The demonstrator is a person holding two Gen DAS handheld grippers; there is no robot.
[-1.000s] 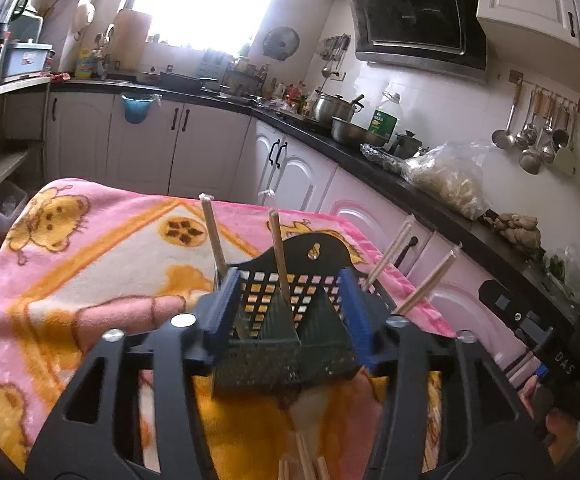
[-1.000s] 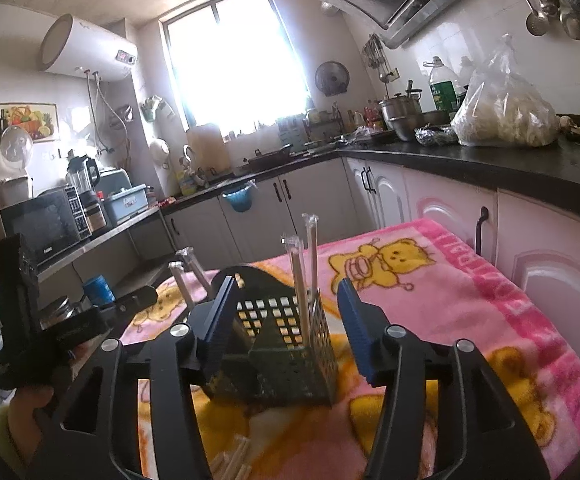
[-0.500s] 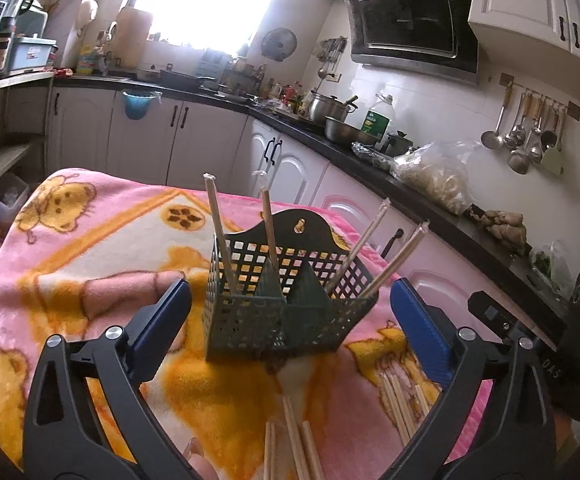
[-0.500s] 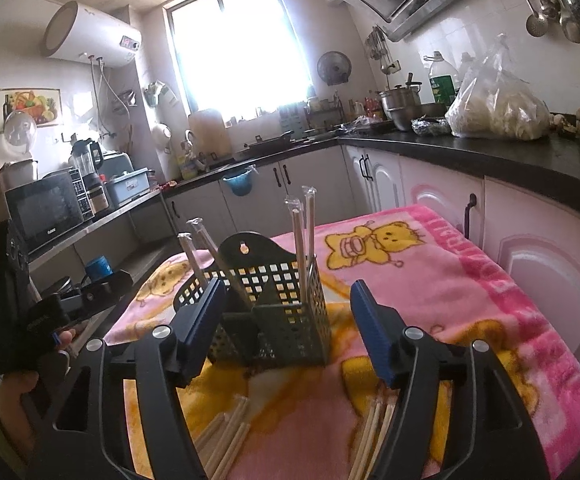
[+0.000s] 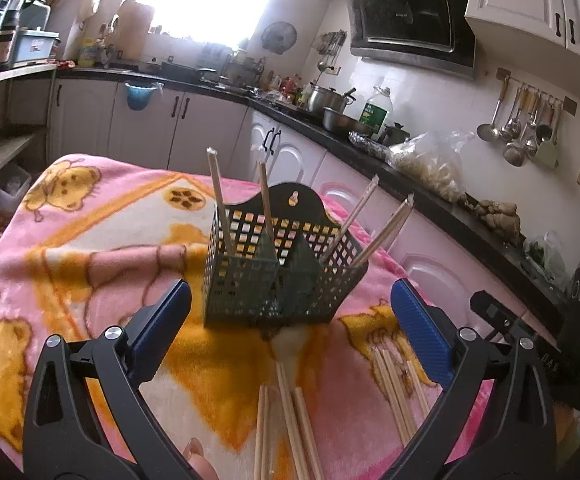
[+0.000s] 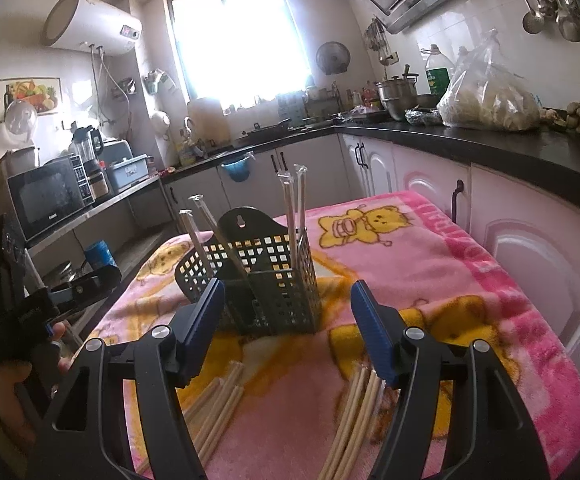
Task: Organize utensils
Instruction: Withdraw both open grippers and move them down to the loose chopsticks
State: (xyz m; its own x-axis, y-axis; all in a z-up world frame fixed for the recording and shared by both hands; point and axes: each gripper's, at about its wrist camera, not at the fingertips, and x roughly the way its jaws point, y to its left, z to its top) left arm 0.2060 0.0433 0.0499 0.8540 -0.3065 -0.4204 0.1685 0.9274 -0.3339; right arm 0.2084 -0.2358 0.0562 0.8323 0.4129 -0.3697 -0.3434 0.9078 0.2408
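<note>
Both grippers hang open and empty: the left gripper, its jaws just opened to their widest, and the right gripper, parted less far. The utensil basket stands upright on the pink blanket just beyond both, four chopsticks leaning in it, while loose chopsticks lie pointing toward the basket, under the left gripper and nearest it. A second ago both sets of jaws bracketed the basket closely; now they have backed clear.

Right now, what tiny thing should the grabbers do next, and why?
Probably lower the right gripper onto the loose chopsticks lying on the blanket under its tips. Both grippers are open and empty, the left gripper having just opened wide; the basket holds only four chopsticks, so more need picking up.
</note>
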